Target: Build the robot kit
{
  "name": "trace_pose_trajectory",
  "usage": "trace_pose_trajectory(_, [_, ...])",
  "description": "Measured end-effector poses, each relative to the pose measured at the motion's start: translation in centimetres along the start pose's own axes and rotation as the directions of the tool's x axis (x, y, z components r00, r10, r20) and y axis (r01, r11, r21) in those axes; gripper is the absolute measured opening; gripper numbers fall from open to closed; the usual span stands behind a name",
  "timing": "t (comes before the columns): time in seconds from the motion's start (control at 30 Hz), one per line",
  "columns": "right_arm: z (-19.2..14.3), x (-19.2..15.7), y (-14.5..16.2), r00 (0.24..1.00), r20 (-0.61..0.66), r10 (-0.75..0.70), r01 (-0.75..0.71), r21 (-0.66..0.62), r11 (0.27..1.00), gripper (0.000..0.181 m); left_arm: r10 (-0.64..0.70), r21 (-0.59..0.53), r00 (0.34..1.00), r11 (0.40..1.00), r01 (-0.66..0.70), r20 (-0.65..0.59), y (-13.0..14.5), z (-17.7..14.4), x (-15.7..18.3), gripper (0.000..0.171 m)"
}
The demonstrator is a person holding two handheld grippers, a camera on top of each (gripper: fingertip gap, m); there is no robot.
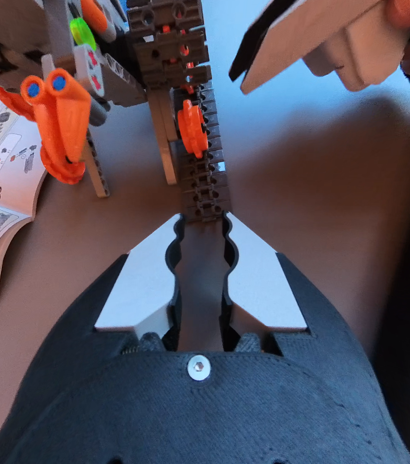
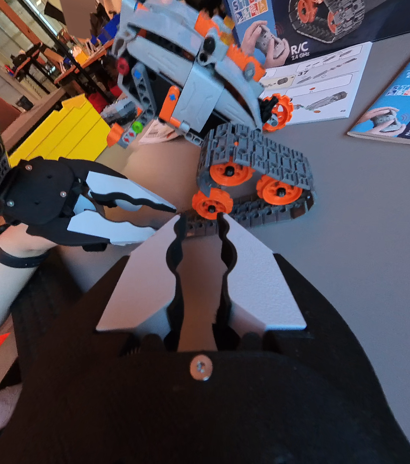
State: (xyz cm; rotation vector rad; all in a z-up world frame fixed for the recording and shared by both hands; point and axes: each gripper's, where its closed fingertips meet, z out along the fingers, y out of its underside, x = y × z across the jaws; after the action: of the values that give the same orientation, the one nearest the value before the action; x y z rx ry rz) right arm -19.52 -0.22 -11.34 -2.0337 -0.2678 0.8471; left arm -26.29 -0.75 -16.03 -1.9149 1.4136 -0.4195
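A grey and orange brick-built tracked vehicle (image 2: pixel 198 100) stands tilted on the grey table (image 2: pixel 362 263). Its grey link track (image 2: pixel 261 153) runs over orange wheels (image 2: pixel 211 203). In the left wrist view the track (image 1: pixel 206 185) runs straight away from me past an orange wheel (image 1: pixel 192 130). My left gripper (image 1: pixel 203 216) is shut on the near end of the track, its tips flanking both edges; it also shows in the right wrist view (image 2: pixel 165 218). My right gripper (image 2: pixel 201 217) is open and empty, hovering beside the track's lower run. One of its fingers (image 1: pixel 286 45) shows blurred at top right.
An open instruction booklet (image 1: pixel 2 175) lies left of the vehicle and shows behind it in the right wrist view (image 2: pixel 324 82). The kit's box (image 2: pixel 299 25) and a blue booklet (image 2: pixel 400 100) lie at the back right. An orange double-barrel part (image 1: pixel 58 120) juts from the vehicle. A yellow cabinet (image 2: pixel 60 130) stands beyond the table. Tip to tip, the grippers are about 9 centimetres apart. My right tips are roughly 4 centimetres from the orange wheel (image 1: pixel 192 130).
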Motion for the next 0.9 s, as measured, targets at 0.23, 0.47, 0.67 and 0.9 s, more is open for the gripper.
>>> trace_pose_trajectory(0.23, [0.7, -2.2, 2.7, 0.967, 0.086, -0.242, 0.251, -0.123, 0.960, 0.024, 0.000, -0.007, 1.000, 1.000, 0.000, -0.020, 0.1, 0.1, 0.3, 0.009])
trace_pose_trajectory(0.47, [2.5, -4.0, 3.7, 0.550, 0.042, -0.834, 0.823, -0.194, 0.533, 0.033, -0.035, -0.012, 0.998, 0.999, 0.035, -0.059, -0.4, -0.2, 0.2, 0.009])
trace_pose_trajectory(0.67, [4.0, -2.1, 3.4, 0.299, -0.066, -0.952, 0.899, -0.314, 0.304, 0.032, -0.090, 0.045, 0.992, 0.994, 0.095, -0.086, -1.7, -0.9, 0.0, 0.009])
trace_pose_trajectory(0.9, [4.1, -2.0, 3.2, 0.307, -0.097, -0.947, 0.888, -0.329, 0.321, 0.003, -0.154, 0.135, 0.980, 0.976, 0.171, -0.129, -3.3, -1.6, -0.3, 0.012])
